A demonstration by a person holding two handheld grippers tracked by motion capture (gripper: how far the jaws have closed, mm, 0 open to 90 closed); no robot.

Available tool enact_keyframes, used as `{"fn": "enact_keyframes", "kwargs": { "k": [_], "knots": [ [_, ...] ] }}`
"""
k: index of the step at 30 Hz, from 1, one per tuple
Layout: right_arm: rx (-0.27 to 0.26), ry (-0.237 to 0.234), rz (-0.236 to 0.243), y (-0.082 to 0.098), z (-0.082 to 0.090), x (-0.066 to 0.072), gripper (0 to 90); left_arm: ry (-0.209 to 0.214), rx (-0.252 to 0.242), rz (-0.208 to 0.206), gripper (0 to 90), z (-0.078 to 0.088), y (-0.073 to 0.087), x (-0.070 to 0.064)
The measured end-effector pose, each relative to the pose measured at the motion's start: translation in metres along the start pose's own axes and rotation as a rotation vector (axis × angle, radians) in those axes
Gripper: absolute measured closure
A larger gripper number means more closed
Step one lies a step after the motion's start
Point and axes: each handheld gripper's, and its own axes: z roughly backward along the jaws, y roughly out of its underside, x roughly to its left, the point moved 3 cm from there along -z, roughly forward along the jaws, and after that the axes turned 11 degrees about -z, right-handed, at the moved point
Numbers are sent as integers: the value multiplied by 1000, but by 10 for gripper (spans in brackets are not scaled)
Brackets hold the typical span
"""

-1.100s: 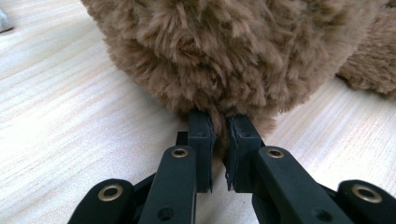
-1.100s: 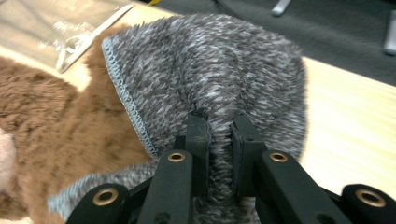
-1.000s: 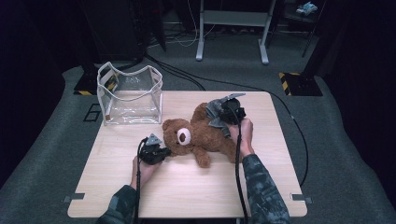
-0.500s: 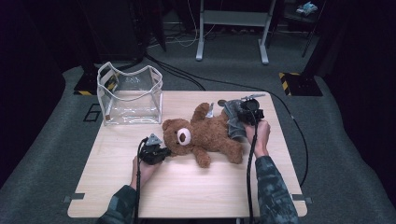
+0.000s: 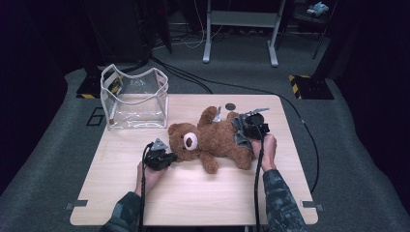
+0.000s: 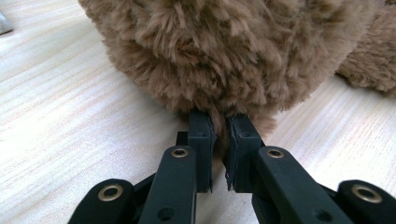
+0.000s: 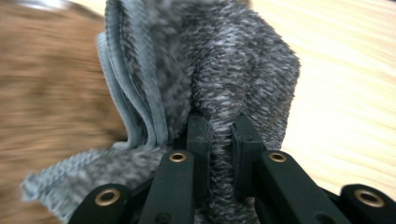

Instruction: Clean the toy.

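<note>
A brown teddy bear lies on its back in the middle of the wooden table, head to the left. My left gripper is at the bear's head, and in the left gripper view this gripper is shut on a tuft of the bear's fur. My right gripper is at the bear's legs on the right. It is shut on a grey knitted cloth that is bunched up against the bear's lower body.
A clear plastic bag with white trim stands open at the table's back left. A small dark disc lies near the back edge behind the bear. Cables trail from both grippers across the table's near half.
My right gripper has moved right and down toward the bear's legs, taking the grey cloth with it. The left gripper and the bear's head have stayed put.
</note>
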Motion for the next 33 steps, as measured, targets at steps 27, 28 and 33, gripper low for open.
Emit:
{"fn": "enact_keyframes", "kwargs": {
  "k": [27,28,33],
  "knots": [
    [-61,-281,316,9,32,137,807,17,-3,5,819,0,0,1],
    [-63,-285,310,11,31,135,809,17,-3,5,819,0,0,1],
    [-62,-262,293,15,33,118,814,19,-3,4,819,0,0,2]
  ]
}}
